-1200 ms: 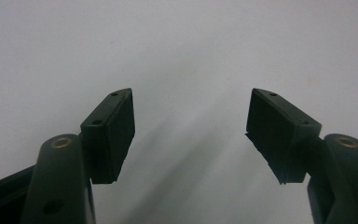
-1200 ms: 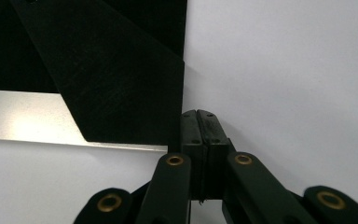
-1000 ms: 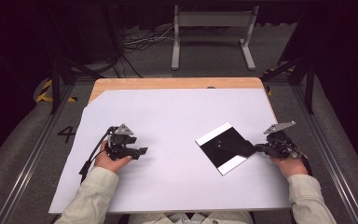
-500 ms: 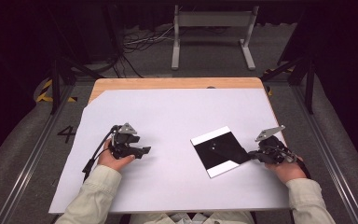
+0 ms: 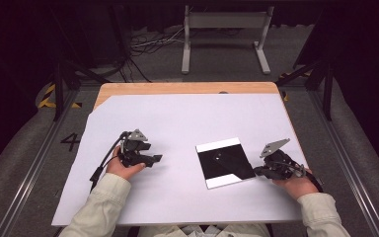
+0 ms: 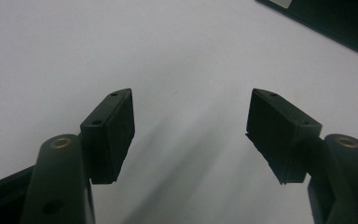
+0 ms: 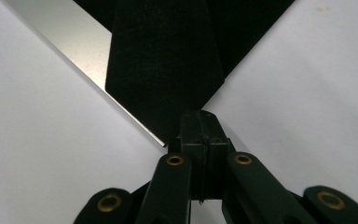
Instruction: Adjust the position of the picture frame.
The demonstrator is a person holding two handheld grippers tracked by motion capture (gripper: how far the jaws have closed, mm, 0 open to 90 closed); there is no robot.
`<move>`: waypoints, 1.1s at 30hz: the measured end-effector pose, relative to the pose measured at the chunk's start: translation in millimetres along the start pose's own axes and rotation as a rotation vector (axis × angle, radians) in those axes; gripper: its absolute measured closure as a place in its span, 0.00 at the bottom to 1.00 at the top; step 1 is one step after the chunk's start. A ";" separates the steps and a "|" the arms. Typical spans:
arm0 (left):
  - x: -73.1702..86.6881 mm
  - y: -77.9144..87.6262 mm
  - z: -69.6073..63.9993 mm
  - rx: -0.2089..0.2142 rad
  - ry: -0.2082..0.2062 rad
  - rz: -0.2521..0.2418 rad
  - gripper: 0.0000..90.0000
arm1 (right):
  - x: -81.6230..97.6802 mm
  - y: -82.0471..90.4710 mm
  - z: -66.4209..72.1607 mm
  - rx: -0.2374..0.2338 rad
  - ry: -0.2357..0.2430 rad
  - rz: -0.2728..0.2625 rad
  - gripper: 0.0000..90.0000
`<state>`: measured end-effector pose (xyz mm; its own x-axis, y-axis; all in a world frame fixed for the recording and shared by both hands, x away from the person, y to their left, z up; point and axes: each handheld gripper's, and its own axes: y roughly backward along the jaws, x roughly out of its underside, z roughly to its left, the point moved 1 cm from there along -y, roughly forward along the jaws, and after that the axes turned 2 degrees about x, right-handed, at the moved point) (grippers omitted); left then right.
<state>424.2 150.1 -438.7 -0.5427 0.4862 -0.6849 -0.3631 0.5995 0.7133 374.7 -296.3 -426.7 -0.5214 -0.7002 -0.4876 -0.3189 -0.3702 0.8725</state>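
Black square sheet (image 5: 225, 161) with pale strips along its far and near edges lies flat on the white table cover (image 5: 187, 123) in the high view, at about 4 o'clock from the cover's middle. No brand, label or print can be read on the sheet. The one piece of writing in this view is a dark figure "4" (image 5: 69, 141) marked on the grey floor at 9 o'clock from the table. The right gripper (image 5: 258, 171) sits at the sheet's 4 o'clock corner, its tip touching that corner, with the person's right hand (image 5: 296, 185) behind it. The left gripper (image 5: 154, 159) rests on the cover at 9 o'clock from the sheet, well apart from it, pointing toward 3 o'clock.

Left gripper view: the two black jaws stand wide apart with nothing but bare white cover between them. One dark edge of the sheet (image 6: 335, 23) crosses the 1 o'clock corner, far beyond the jaws.

Right gripper view: the jaws are pressed together, pinching a corner of the sheet (image 7: 168, 60) right at their tips. The sheet spreads away toward 12 o'clock from the pinch, dark across its middle, with a shiny pale strip running along its edge toward 10 o'clock. No lettering shows on it here either.
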 end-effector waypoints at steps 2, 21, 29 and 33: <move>0.0 -0.4 0.1 0.000 -0.002 0.000 0.37 | -2.1 -1.0 3.7 -0.011 0.010 0.003 1.00; 0.3 -2.7 -1.3 0.001 -0.006 0.008 0.36 | -16.2 -6.8 27.4 -0.076 0.095 0.002 1.00; 0.2 -2.5 -1.4 0.002 -0.007 0.010 0.36 | -20.3 -10.4 34.0 -0.103 0.115 -0.013 1.00; 0.2 -2.1 -1.2 0.001 -0.011 0.012 0.36 | -20.5 -10.2 33.4 -0.105 0.115 -0.012 1.00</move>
<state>424.0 148.2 -440.2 -0.5390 0.5004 -0.6776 -0.3553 0.5943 0.7215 362.2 -257.8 -426.6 -0.4223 -0.7581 -0.4970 -0.2371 -0.4368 0.8677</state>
